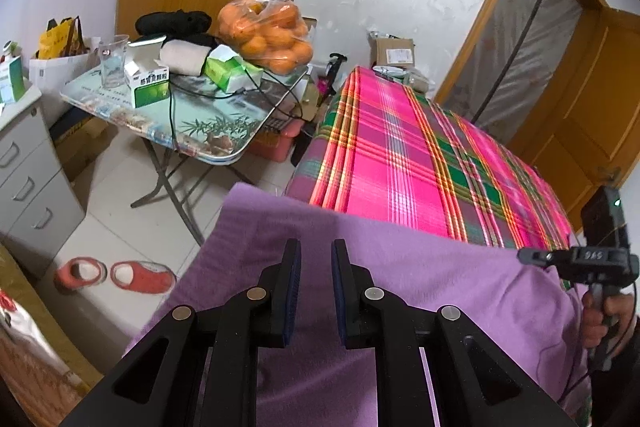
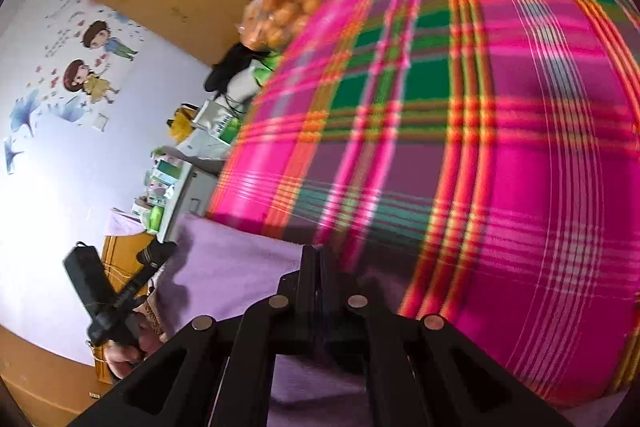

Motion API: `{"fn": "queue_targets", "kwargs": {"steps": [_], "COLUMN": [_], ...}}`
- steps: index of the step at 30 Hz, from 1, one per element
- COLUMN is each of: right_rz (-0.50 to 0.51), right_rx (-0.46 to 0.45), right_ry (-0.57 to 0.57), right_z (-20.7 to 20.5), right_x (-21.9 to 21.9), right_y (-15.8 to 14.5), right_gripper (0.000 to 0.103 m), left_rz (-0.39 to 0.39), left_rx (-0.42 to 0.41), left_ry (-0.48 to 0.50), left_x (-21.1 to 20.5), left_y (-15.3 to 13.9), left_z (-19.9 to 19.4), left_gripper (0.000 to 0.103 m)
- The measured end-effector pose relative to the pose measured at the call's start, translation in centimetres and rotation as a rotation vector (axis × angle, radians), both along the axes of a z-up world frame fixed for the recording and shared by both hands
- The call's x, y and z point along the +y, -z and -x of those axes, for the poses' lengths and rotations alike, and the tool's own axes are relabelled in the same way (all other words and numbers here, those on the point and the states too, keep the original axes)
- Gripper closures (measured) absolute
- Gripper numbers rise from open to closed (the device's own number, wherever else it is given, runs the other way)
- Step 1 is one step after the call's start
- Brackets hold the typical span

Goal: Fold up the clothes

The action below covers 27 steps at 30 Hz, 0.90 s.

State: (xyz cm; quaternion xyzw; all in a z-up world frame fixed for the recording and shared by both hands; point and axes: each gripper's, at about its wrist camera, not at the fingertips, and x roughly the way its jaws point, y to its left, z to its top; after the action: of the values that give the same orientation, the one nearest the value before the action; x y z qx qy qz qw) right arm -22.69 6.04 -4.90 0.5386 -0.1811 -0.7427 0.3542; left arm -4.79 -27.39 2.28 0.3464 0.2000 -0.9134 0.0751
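Lying across the near edge of a bed covered by a pink, green and orange plaid sheet [image 1: 404,163], a purple garment [image 1: 400,279] is spreading beneath both tools and overhanging the bed's near side. The left gripper [image 1: 316,287] is hovering over the cloth with its jaws released and a clear gap between the blue pads [image 1: 295,291], while the right gripper [image 2: 320,267] is keeping its jaws clenched, apparently on the garment's upper edge where purple fabric is meeting the fingertips. A folding table [image 1: 208,131] carrying a bag of oranges [image 1: 266,33] is standing beside the bed, and red slippers [image 1: 116,273] are sitting on the floor.
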Motion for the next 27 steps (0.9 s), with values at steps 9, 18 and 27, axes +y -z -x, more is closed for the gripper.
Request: {"fn": "queue_targets", "kwargs": {"steps": [9, 18, 27], "right_rz": [0.018, 0.016, -0.075], "right_rx": [0.131, 0.226, 0.265], "right_ry": [-0.064, -0.263, -0.124], "right_z": [-1.2, -7.3, -8.6], "right_x": [-0.3, -0.8, 3.1], "right_y": [-3.8, -5.6, -5.5], "right_gripper": [0.094, 0.094, 0.094], "left_rz": [-0.004, 0.125, 0.196], "left_rx": [-0.051, -0.009, -0.073], "left_ry": [0.014, 0.039, -0.009], "left_x": [-1.4, 2.2, 3.0], "left_y": [1.5, 0.1, 0.1], "left_z": [1.3, 0.1, -0.1], "left_gripper": [0.087, 0.087, 0.088]}}
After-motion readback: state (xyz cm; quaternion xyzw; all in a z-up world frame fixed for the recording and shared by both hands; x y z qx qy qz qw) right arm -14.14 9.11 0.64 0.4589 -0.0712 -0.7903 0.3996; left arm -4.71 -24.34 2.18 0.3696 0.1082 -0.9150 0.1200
